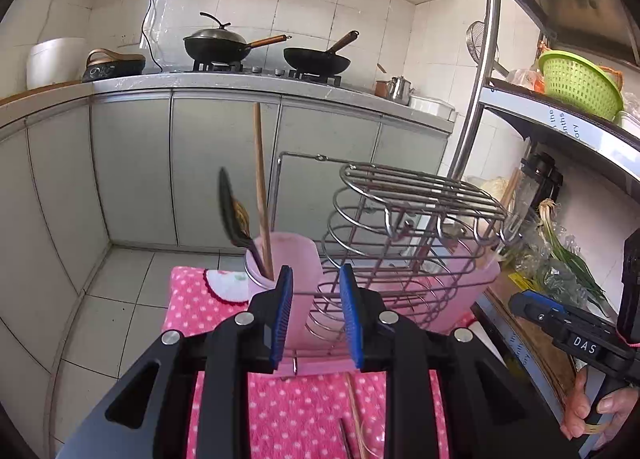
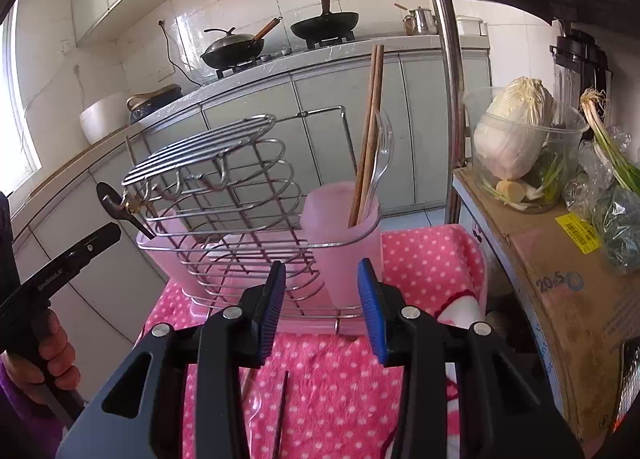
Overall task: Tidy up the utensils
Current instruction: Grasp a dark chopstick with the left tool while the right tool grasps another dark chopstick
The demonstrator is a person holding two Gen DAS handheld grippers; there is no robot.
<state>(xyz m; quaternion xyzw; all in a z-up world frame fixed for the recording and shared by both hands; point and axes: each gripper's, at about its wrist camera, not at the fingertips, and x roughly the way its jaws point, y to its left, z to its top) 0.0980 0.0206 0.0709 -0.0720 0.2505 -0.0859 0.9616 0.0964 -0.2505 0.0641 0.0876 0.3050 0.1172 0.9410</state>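
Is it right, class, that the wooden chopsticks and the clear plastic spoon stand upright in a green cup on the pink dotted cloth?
Not quite: the cup is pink, not green, as the right wrist view shows. The chopsticks and clear spoon do stand in it, on the pink dotted cloth.

My left gripper (image 1: 316, 313) was level, its blue pads (image 1: 281, 313) spread apart with nothing between them. My right gripper (image 2: 324, 309) pointed forward too, jaws parted wide and empty. My right hand (image 1: 592, 415) wrapped the right handle from below, fingers curled. My left hand (image 2: 42, 355) gripped the left handle low at the side.
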